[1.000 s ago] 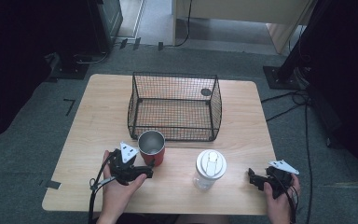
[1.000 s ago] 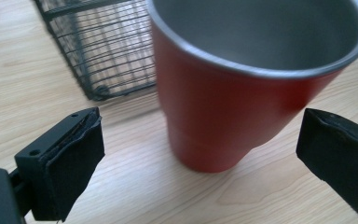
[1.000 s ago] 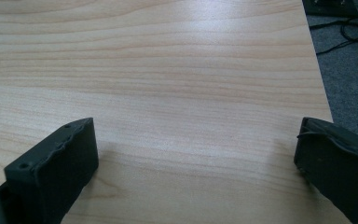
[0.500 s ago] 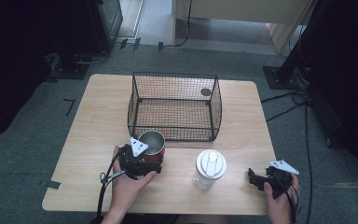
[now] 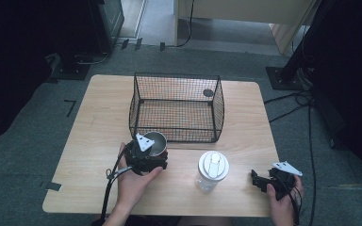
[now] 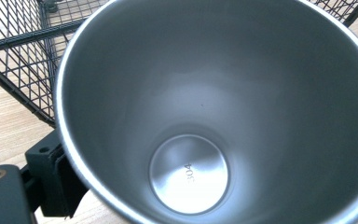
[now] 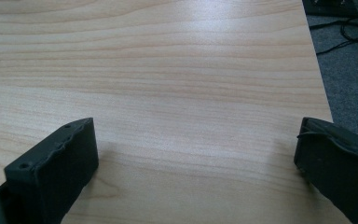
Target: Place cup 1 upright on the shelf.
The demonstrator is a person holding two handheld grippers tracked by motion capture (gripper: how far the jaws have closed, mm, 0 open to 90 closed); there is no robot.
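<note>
High view has the left gripper (image 5: 156, 157) right at the steel cup (image 5: 156, 142) beside the wire basket (image 5: 176, 113), grip unclear; right gripper (image 5: 259, 179) rests spread wide on the table (image 5: 99, 117).

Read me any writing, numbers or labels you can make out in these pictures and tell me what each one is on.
"304": stamped on the inside bottom of the round stainless steel cup, read in the left gripper view.
The white lid of the clear plastic cup shows no text that can be read in the high view.
</note>
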